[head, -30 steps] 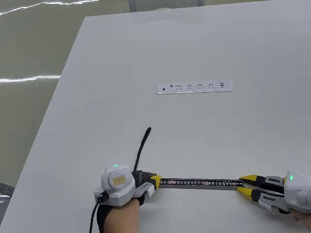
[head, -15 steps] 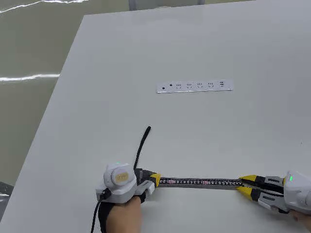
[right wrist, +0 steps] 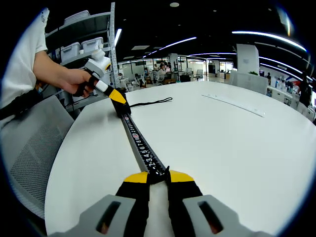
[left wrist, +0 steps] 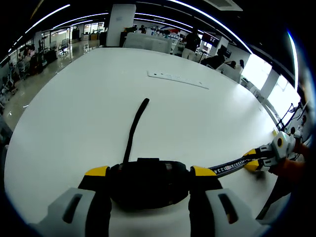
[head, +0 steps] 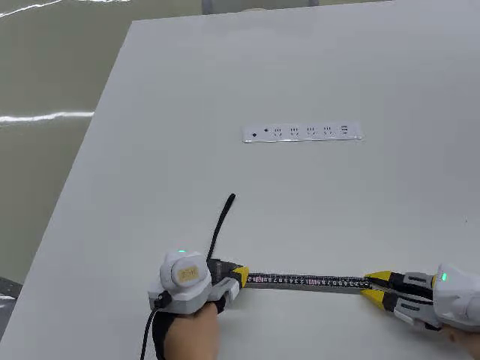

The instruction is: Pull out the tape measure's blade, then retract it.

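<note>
Moved in slightly toward left gripper: right gripper, closed on blade tip.
Gripping black tape measure case with left jaws, on white table near front edge; blade stretched flat between both.

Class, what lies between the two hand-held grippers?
In the head view, the tape measure's blade spans the gap from left hand-held gripper to right hand-held gripper.

A: What's on the table?
B: White top. Strip lies flat, twd 2 of centre. Black strap at 6–7, pointing 12. Blade at 5, running 9-to-3 by near edge.
</note>
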